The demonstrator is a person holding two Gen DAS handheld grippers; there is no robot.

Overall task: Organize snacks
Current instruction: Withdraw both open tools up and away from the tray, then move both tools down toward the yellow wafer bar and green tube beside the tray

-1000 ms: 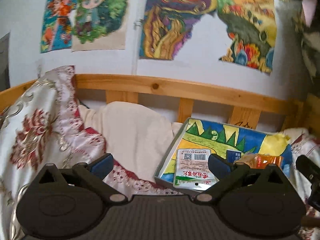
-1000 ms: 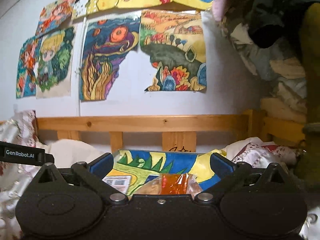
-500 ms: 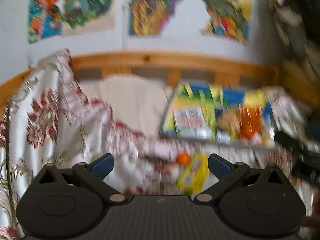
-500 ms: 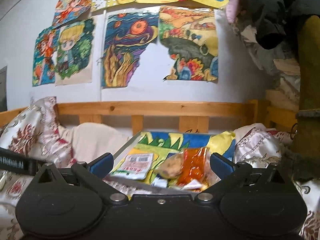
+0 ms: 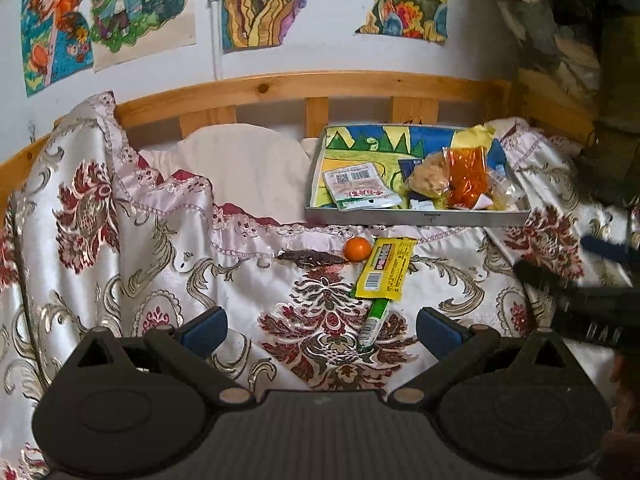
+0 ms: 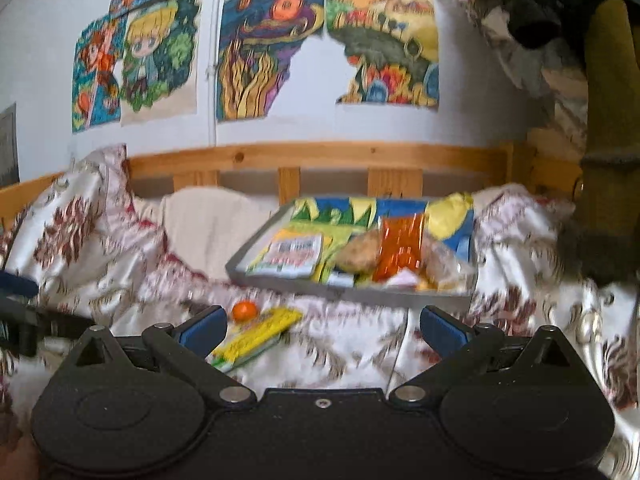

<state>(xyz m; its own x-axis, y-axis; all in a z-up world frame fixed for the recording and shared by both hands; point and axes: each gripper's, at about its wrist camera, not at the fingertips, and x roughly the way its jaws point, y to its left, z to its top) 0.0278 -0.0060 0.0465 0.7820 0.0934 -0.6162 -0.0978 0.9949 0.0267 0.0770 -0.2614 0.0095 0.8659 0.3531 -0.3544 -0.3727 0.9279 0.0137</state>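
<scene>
The left gripper [image 5: 320, 330], black with blue-padded fingers, fills the bottom of the left wrist view with its jaws spread wide and nothing between them. The right gripper [image 6: 322, 326], of the same make, sits along the bottom of the right wrist view, equally wide apart and holding nothing; part of it also shows as a dark blurred shape at the right edge of the left wrist view.

Just beyond the left gripper's fingers, on the cream satin bedspread with red and gold floral brocade [image 5: 132, 272], lies a slim green and white stick packet [image 5: 372, 320], its far end tucked under a flat yellow snack wrapper with a barcode [image 5: 386, 268]. Touching the wrapper's far left corner is a small round orange fruit [image 5: 357, 249], and just left of that lies a thin dark brown strip [image 5: 312, 257].

Farther back, right of centre, a shallow grey rectangular tray lined with a bright cartoon drawing [image 5: 416, 218] rests on the bedspread. In it a white and green barcoded sachet [image 5: 358, 190] lies at the left, with a beige lumpy snack in clear wrap [image 5: 428, 178] and an orange translucent packet [image 5: 466, 176] crowded together at the right.

Behind the tray a plain cream pillow [image 5: 244, 164] leans against the pine slatted bed rail [image 5: 280, 86], and colourful drawings [image 5: 140, 4] hang on the white wall across the top
</scene>
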